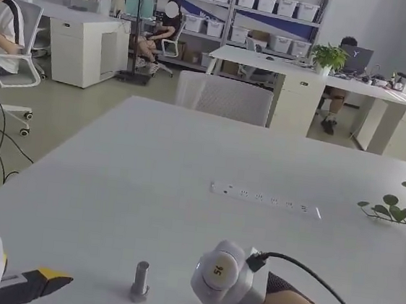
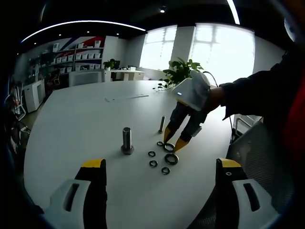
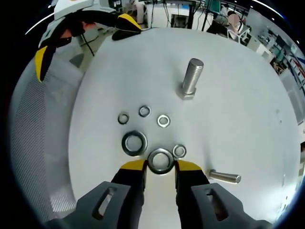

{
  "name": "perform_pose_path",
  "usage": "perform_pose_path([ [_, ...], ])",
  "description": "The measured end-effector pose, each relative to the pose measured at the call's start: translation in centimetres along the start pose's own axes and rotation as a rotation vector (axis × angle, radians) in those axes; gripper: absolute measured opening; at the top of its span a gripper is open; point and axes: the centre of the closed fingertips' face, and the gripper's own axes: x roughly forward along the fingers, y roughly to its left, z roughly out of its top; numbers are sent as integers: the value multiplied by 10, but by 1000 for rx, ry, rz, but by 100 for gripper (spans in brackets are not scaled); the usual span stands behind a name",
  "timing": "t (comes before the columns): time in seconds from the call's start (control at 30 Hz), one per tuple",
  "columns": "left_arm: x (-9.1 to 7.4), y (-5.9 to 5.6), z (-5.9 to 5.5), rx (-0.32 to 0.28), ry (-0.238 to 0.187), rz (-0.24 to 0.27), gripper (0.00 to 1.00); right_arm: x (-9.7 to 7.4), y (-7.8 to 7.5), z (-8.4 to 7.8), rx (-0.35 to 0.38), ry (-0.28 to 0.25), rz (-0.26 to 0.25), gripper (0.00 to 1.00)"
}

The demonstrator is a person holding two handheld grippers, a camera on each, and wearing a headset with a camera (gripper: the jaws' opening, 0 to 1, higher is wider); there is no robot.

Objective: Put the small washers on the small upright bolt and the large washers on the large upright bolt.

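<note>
The right tool pinches a large washer lying flat on the bench. The large upright bolt stands at 1 o'clock from it. A small washer sits just beside, at 2 o'clock, and could get nudged. The left tool is spread, farther off.

my right gripper points steeply down at the table. its jaws are set close together, yellow tips against either edge of a large washer lying flat. my right hand holds it from behind, and the forearm in its dark sleeve reaches in from my right side. my left gripper hangs low near the table's edge, aimed across the top toward the right one and well apart from it, jaws spread wide.
</note>
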Motion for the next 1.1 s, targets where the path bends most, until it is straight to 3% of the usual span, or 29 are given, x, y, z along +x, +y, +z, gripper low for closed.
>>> perform_pose_path([
  [0.63, -1, 1, 0, -4, -2, 1, 95, -1, -1, -1, 12, 5, -2, 23],
  [1.1, 0, 0, 0, -2, -3, -3, 95, -13, -2, 6, -10, 9, -14, 23],
])
